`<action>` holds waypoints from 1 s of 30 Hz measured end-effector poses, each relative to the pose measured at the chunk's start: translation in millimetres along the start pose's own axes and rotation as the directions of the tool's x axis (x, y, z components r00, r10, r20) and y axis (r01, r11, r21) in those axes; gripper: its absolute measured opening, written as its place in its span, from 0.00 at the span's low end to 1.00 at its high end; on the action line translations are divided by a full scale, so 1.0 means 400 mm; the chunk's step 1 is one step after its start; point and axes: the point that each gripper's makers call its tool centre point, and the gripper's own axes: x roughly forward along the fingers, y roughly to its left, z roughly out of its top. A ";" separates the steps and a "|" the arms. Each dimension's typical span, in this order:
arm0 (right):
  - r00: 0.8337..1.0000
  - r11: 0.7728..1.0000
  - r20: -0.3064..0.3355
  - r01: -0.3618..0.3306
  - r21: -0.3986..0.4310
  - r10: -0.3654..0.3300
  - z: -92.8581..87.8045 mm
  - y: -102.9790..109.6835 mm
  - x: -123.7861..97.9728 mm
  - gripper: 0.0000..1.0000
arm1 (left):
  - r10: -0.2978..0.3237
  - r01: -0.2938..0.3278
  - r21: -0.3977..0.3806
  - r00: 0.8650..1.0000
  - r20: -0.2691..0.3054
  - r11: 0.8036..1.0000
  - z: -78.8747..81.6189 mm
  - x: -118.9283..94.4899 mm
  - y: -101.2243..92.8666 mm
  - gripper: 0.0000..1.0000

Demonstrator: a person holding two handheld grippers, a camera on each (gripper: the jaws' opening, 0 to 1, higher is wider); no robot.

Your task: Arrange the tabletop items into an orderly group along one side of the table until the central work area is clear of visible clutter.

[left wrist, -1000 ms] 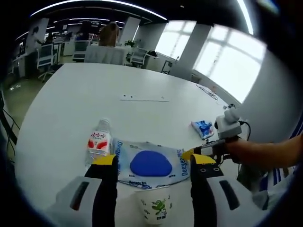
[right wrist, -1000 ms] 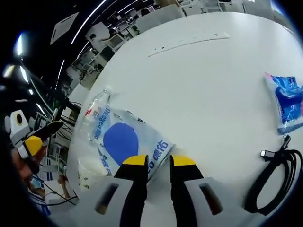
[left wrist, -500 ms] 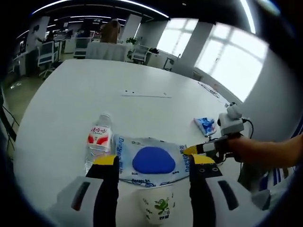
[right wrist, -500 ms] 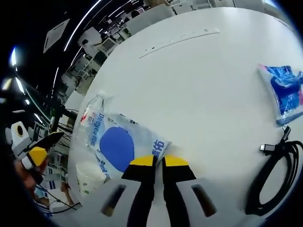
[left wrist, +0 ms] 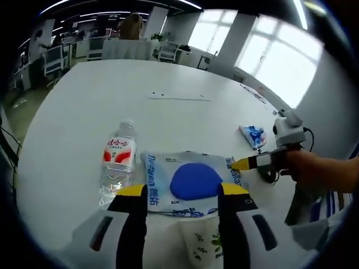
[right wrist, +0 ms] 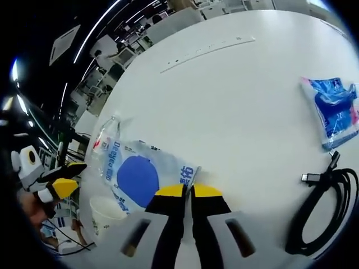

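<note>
We see wide bare white table across the upper half of the left gripper view; the table's edge curves down the left side of that frame, with office chairs and desks beyond it at upper left and bright windows at upper right.

At lower centre, one clear wipes pack with a blue oval lies flat. One water bottle lies just beside it on the left, and one paper cup stands at the bottom edge between the jaws of our left gripper, which are spread and hold nothing.

In the right gripper view, our right gripper is clenched on the near edge of the wipes pack, jaws together. One small blue packet lies at the right edge, well apart, with one coiled black cable below it at lower right. Open table fills the middle between pack and packet.
</note>
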 end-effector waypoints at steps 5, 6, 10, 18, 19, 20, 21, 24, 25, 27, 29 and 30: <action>1.000 1.000 0.006 0.007 0.004 -0.007 0.002 -0.010 -0.007 0.00 | 0.014 -0.014 -0.008 0.999 -0.034 1.000 -0.006 0.028 0.014 0.44; 1.000 1.000 0.007 0.008 0.003 -0.008 0.003 -0.012 -0.008 0.00 | 0.022 -0.023 -0.009 0.999 -0.048 1.000 -0.010 0.036 0.018 0.43; 1.000 1.000 0.012 0.009 0.002 -0.009 0.004 -0.017 -0.013 0.00 | 0.038 -0.040 -0.018 0.995 -0.096 0.999 -0.023 0.061 0.026 0.39; 1.000 1.000 0.012 0.007 -0.001 -0.007 -0.007 0.001 -0.031 0.00 | 0.076 -0.082 -0.026 0.982 -0.175 0.996 -0.061 0.088 0.048 0.28; 1.000 1.000 0.012 0.006 0.000 -0.006 -0.009 0.003 -0.033 0.00 | 0.081 -0.087 -0.024 0.981 -0.179 0.996 -0.064 0.091 0.051 0.28; 1.000 1.000 0.012 0.005 0.001 -0.005 -0.010 0.005 -0.034 0.00 | 0.083 -0.088 -0.024 0.980 -0.181 0.996 -0.065 0.093 0.053 0.27; 1.000 1.000 0.012 0.004 0.001 -0.004 -0.010 0.006 -0.035 0.00 | 0.086 -0.094 -0.030 0.977 -0.194 0.995 -0.072 0.095 0.057 0.27; 1.000 1.000 0.012 0.003 -0.001 -0.003 -0.012 0.011 -0.039 0.00 | 0.095 -0.101 -0.020 0.973 -0.212 0.995 -0.082 0.102 0.062 0.21; 1.000 1.000 0.011 0.003 -0.001 -0.003 -0.012 0.011 -0.039 0.00 | 0.098 -0.105 -0.020 0.971 -0.218 0.994 -0.086 0.105 0.065 0.20; 1.000 1.000 0.011 0.002 -0.001 -0.002 -0.012 0.013 -0.041 0.00 | 0.109 -0.116 -0.017 0.967 -0.231 0.993 -0.094 0.106 0.072 0.17; 1.000 1.000 0.012 0.002 -0.002 -0.002 -0.011 0.012 -0.041 0.00 | 0.117 -0.124 -0.013 0.965 -0.236 0.992 -0.097 0.106 0.078 0.12; 1.000 1.000 0.011 0.002 -0.002 -0.002 -0.010 0.011 -0.041 0.00 | 0.120 -0.127 -0.015 0.964 -0.238 0.992 -0.097 0.106 0.080 0.09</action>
